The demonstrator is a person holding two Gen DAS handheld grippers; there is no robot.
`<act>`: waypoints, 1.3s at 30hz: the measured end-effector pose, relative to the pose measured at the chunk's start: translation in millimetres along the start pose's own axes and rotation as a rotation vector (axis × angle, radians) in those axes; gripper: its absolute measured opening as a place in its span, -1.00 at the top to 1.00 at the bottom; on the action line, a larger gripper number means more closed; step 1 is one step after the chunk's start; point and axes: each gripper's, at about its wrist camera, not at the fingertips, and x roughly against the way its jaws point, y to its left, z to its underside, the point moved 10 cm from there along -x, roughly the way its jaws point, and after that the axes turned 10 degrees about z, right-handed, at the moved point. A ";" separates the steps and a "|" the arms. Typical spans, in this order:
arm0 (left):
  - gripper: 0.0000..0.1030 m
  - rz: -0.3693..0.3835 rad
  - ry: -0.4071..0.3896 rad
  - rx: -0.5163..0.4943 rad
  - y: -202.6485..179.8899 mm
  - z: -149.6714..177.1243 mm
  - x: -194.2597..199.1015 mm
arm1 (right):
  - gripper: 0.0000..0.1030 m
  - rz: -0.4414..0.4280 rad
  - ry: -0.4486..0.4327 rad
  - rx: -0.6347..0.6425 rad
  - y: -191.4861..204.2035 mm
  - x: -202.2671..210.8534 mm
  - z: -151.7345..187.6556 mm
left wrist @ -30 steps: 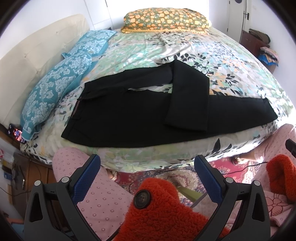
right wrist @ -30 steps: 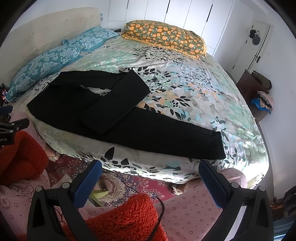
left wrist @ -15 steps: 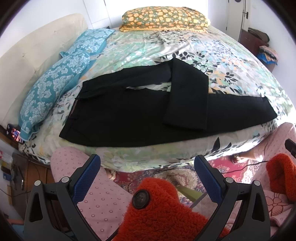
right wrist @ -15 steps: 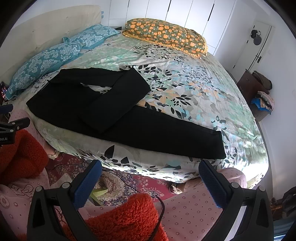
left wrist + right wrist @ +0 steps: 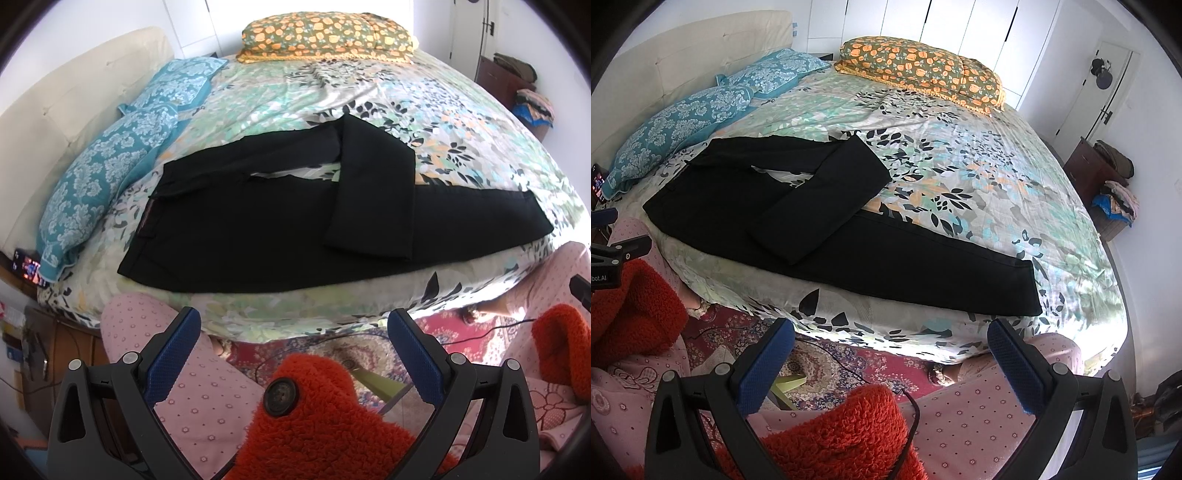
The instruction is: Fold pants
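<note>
Black pants [image 5: 258,229] lie flat on the floral bedspread [image 5: 332,92] near the bed's front edge, waistband to the left. One leg stretches right to its hem; the far leg is folded back across it. They also show in the right wrist view [image 5: 812,221]. My left gripper [image 5: 293,332] is open and empty, held below the bed's edge, well short of the pants. My right gripper [image 5: 890,343] is open and empty too, below the edge near the long leg's hem [image 5: 1030,288].
Two blue patterned pillows [image 5: 110,162] lie along the white headboard at left. An orange floral pillow [image 5: 325,37] lies at the far side. A patterned red rug [image 5: 849,369] with a cable lies at the bed's foot. My pink-clad legs and red fleece sleeves fill the foreground.
Both grippers have drifted slightly; the pants sit a little lower and nearer in the views. Nothing was gripped or moved on the bed.
</note>
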 end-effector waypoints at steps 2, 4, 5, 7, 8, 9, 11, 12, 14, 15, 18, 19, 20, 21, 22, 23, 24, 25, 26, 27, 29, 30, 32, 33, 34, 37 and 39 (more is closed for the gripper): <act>-0.97 0.000 0.001 0.000 0.0 0.1 0.0 | -1.00 0.000 0.000 0.000 0.0 0.1 0.1; -0.97 0.000 0.000 0.000 -0.2 0.1 -0.1 | -1.00 0.000 0.000 0.000 0.0 0.0 0.1; -0.97 0.001 0.000 0.000 -0.3 0.2 -0.1 | -1.00 0.000 0.000 0.000 -0.1 0.0 0.1; -0.97 0.000 0.000 0.000 -0.7 0.3 -0.2 | -1.00 0.000 0.002 0.000 -0.2 -0.4 0.6; -0.97 0.000 0.000 -0.001 -0.7 0.2 -0.2 | -1.00 0.000 0.003 -0.001 -0.6 -0.6 0.7; -0.97 0.000 0.000 0.000 -0.5 0.0 -0.1 | -1.00 0.000 0.003 -0.001 -0.6 -0.6 0.7; -0.97 0.000 0.000 0.000 -0.7 0.0 -0.1 | -1.00 0.000 0.002 -0.001 -0.8 -0.7 0.6; -0.97 -0.001 0.000 0.001 -0.8 -0.2 -0.2 | -1.00 0.000 0.003 -0.001 -0.6 -1.0 0.9; -0.97 0.000 0.000 0.000 -1.0 -0.1 -0.2 | -1.00 0.000 0.003 -0.001 -0.8 -0.7 0.7; -0.97 -0.001 0.000 0.000 -0.7 -0.3 -0.1 | -1.00 0.000 0.002 -0.001 -0.8 -0.7 0.7; -0.97 -0.001 0.000 0.000 -0.7 -0.5 -0.1 | -1.00 0.000 0.002 0.000 -0.8 -0.8 0.8; -0.97 -0.001 0.000 0.000 -0.7 -0.5 -0.1 | -1.00 0.000 0.003 -0.001 -0.8 -0.8 0.7; -0.97 -0.001 0.001 0.000 -0.9 -0.4 -0.3 | -1.00 0.000 0.004 -0.001 -0.9 -0.8 0.8; -0.97 -0.001 0.001 0.000 -0.7 -0.5 -0.1 | -1.00 0.000 0.005 -0.002 -1.2 -1.2 1.5; -0.97 -0.001 0.001 -0.001 -1.7 0.0 -0.5 | -1.00 0.000 0.006 -0.004 -1.5 -1.5 2.3; -0.97 -0.001 0.001 -0.003 -2.6 0.6 -0.9 | -1.00 -0.001 0.006 -0.006 -2.2 -2.1 3.5; -0.97 -0.001 0.000 -0.005 -3.6 1.4 -1.6 | -1.00 -0.001 0.007 -0.007 -2.4 -2.4 3.9; -0.97 -0.001 0.001 -0.006 -4.1 1.7 -2.0 | -1.00 -0.001 0.007 -0.007 -2.6 -2.5 3.9; -0.97 -0.001 0.001 -0.007 -4.5 2.2 -2.3 | -1.00 -0.001 0.006 -0.006 -2.7 -2.6 3.8; -0.97 -0.001 0.001 -0.007 -4.5 2.0 -2.3 | -1.00 -0.001 0.007 -0.006 -2.8 -2.6 3.9; -0.97 -0.002 0.001 -0.007 -4.7 2.2 -2.3 | -1.00 -0.001 0.007 -0.006 -2.9 -2.6 3.9; -0.97 -0.002 0.001 -0.007 -4.6 1.9 -2.3 | -1.00 -0.001 0.007 -0.007 -2.9 -2.7 4.0; -0.97 -0.002 0.000 -0.006 -4.9 2.3 -2.5 | -1.00 0.000 0.007 -0.007 -2.9 -2.7 4.0; -0.97 -0.002 0.000 -0.006 -4.6 1.9 -2.6 | -1.00 0.001 0.008 -0.007 -3.4 -3.3 4.4; -0.97 -0.001 0.000 -0.007 -4.1 2.1 -2.7 | -1.00 0.003 0.009 -0.007 -3.9 -4.0 4.9; -0.97 0.000 0.002 -0.008 -4.1 2.1 -2.7 | -1.00 0.017 0.015 -0.012 -6.7 -5.7 6.5; -0.97 0.001 0.005 -0.010 -5.1 2.7 -3.5 | -1.00 0.020 0.019 -0.020 -8.5 -6.5 7.1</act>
